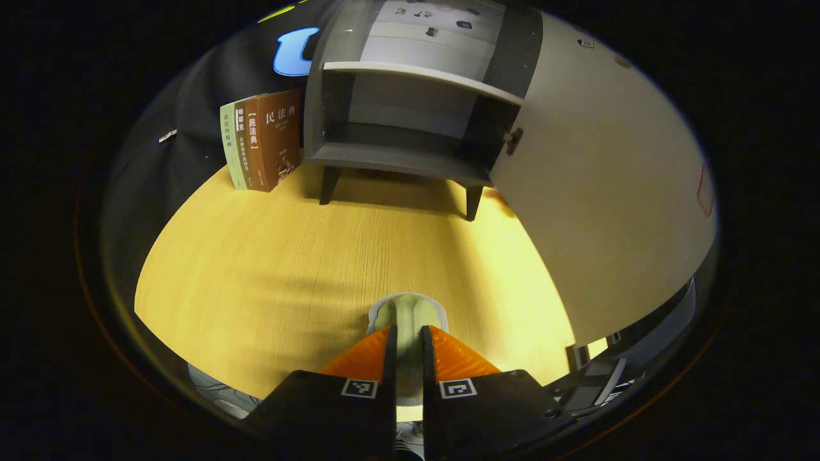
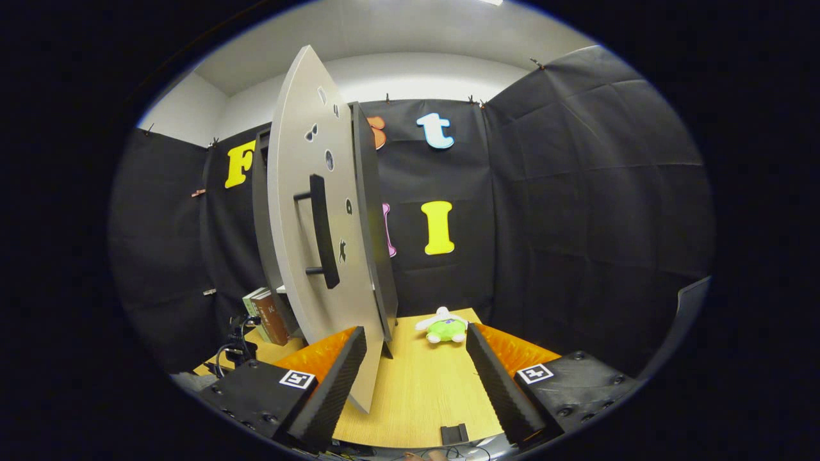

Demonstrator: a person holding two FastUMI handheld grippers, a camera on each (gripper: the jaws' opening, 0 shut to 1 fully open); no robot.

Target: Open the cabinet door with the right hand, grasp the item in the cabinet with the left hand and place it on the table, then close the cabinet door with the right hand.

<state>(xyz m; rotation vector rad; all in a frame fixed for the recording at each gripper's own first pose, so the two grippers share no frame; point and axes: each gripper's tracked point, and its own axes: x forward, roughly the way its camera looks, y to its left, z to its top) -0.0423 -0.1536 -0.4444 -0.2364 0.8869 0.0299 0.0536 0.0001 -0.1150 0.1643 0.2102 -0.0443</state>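
Your left gripper (image 1: 407,336) is pinching the pale item (image 1: 407,314) in nearly closed jaws over the worktop's (image 1: 256,269) near edge. Your right gripper (image 2: 416,355), jaws spread wide and empty, is facing the open cabinet door (image 2: 301,256), its edge just inside the left jaw, handle (image 2: 323,230) beyond.

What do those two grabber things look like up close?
Each has two long tongs on a chunky black body. On the left tongs, each side has ridged outer faces, and a small black-and-white square marker sits on the block behind each. The right tongs have finely ribbed inner faces, the same square markers on their blocks, and round screws along the black body.
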